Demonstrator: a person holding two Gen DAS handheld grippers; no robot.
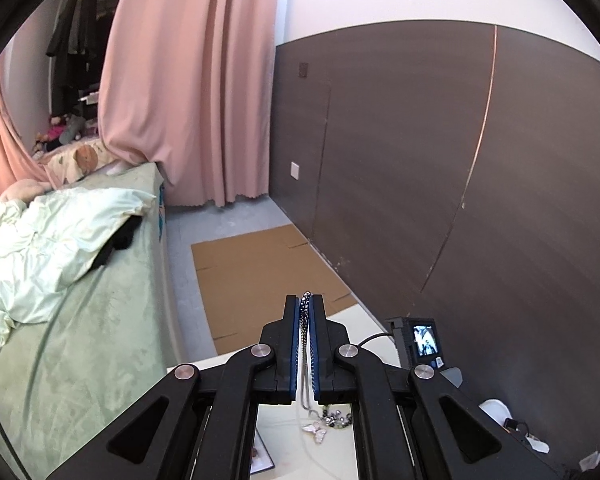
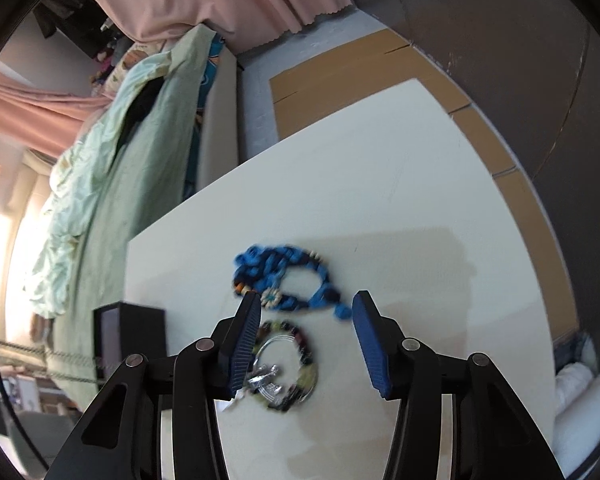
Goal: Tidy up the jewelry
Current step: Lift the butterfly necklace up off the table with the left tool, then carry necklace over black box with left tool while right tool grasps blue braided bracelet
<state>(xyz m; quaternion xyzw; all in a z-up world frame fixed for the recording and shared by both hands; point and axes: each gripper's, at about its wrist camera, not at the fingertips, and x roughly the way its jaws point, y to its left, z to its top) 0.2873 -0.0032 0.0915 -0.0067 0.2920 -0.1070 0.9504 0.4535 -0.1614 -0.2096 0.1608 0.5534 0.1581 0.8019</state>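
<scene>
My left gripper (image 1: 306,300) is shut on a thin silver necklace (image 1: 306,360), lifted off the white table (image 1: 208,362). A dark beaded stretch pokes out at the fingertips, and the chain hangs down to a white butterfly pendant (image 1: 316,432) beside a small cluster of dark beads (image 1: 336,420). My right gripper (image 2: 307,296) is about half open just above the table (image 2: 380,180), its jaws either side of a blue bead necklace (image 2: 284,276) without pressing on it. Closer to the camera lie a green-and-dark bead bracelet (image 2: 304,364) and a silver piece (image 2: 268,376) inside it.
A black box (image 2: 132,340) stands at the table's left edge. A small device with a lit screen (image 1: 424,342) sits at the table's right. A bed with green bedding (image 1: 80,280) runs along the left, flat cardboard (image 1: 252,276) lies on the floor, and a dark wall panel (image 1: 460,160) stands to the right.
</scene>
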